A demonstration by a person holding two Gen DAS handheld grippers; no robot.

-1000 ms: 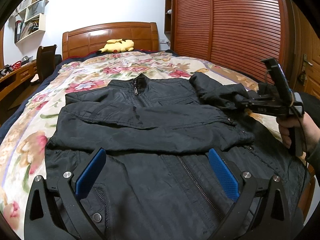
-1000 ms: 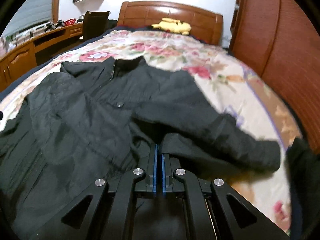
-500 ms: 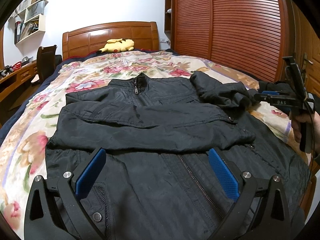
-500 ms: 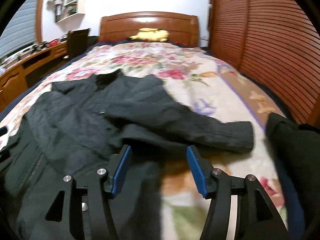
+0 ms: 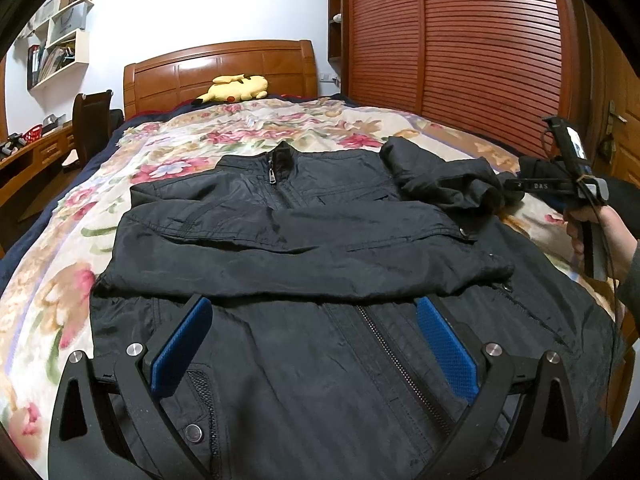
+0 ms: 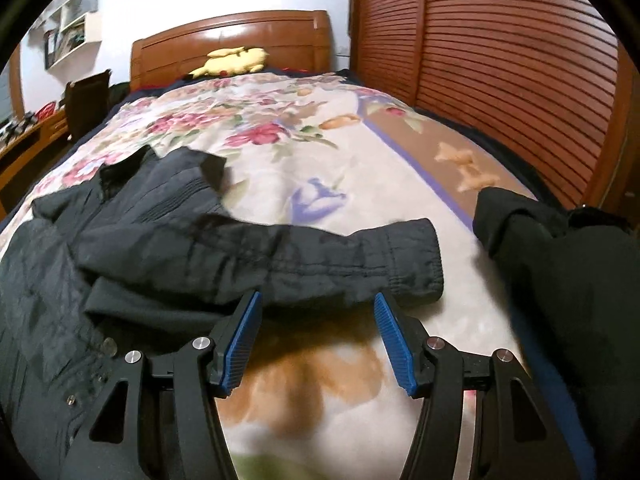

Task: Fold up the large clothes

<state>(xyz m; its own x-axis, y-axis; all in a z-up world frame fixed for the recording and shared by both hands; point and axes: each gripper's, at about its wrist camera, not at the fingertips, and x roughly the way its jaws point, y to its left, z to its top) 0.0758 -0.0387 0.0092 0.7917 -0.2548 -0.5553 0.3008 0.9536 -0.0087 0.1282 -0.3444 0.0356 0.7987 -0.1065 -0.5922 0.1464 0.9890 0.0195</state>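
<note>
Black zip-front nylon jacket (image 5: 320, 280) lies flat, front up, on the floral quilted bedspread (image 5: 240, 128), collar toward the headboard, hem toward me. One sleeve is already folded across the chest, running side to side. The other sleeve (image 6: 280, 256) lies out to the right, off the body and onto the bedspread, cuff (image 6: 416, 264) pointing toward the wardrobe side.

My right gripper (image 6: 318, 336) is the nearer one to that loose sleeve. It sits just short of the sleeve near the cuff end, with the sleeve's long axis crossing in front of it, left to right. Its blue pads stand apart with nothing between them, only bedspread below; no grip. I judge the next move is to bring this sleeve in over the chest, so the gripper needs to go forward onto the cuff end.

My left gripper (image 5: 316, 344) hovers over the lower front of the jacket by the zip, its blue pads wide apart, holding nothing. In the left view my right hand (image 5: 600, 236) shows at the edge, holding its tool.

Another dark garment (image 6: 560, 264) lies at the right side of the bed. Further out: wooden headboard (image 5: 220, 68), yellow plush toy (image 5: 236, 88), slatted brown wardrobe doors (image 5: 460, 48), desk and chair on the left, wall shelves.
</note>
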